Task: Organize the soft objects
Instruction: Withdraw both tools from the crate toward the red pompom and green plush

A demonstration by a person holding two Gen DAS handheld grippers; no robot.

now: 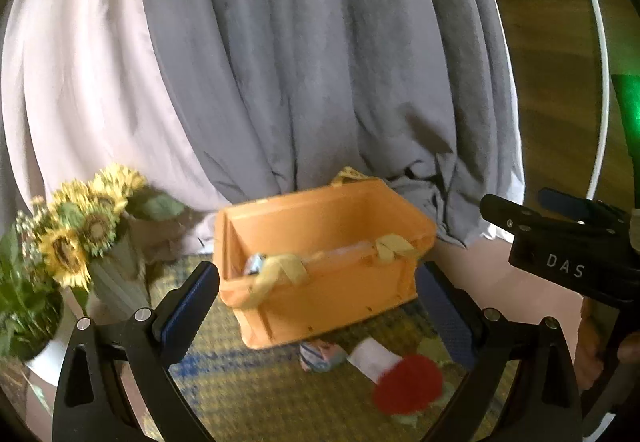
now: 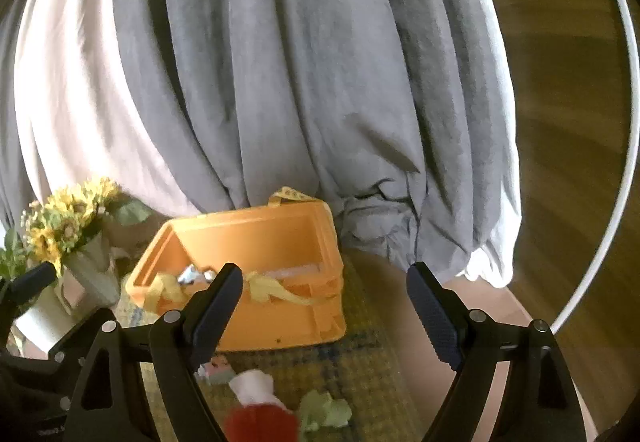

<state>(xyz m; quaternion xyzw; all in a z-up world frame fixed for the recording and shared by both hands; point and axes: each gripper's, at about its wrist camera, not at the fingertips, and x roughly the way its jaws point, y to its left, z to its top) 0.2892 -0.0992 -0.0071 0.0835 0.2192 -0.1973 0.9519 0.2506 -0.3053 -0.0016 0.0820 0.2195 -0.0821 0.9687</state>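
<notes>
Standing at the far left, a bunch of yellow artificial sunflowers fills a pale ribbed vase. Next, the left claw hangs wide open and empty over a yellow-green woven mat. Beyond it sits an open orange plastic crate with pale yellow fabric straps draped over its rim, backed by grey draped cloth. On the mat before the crate lie a small striped soft item, possibly a rolled sock, and a red-and-white plush toy. At the right, the right claw is likewise spread open, gripping nothing.
</notes>
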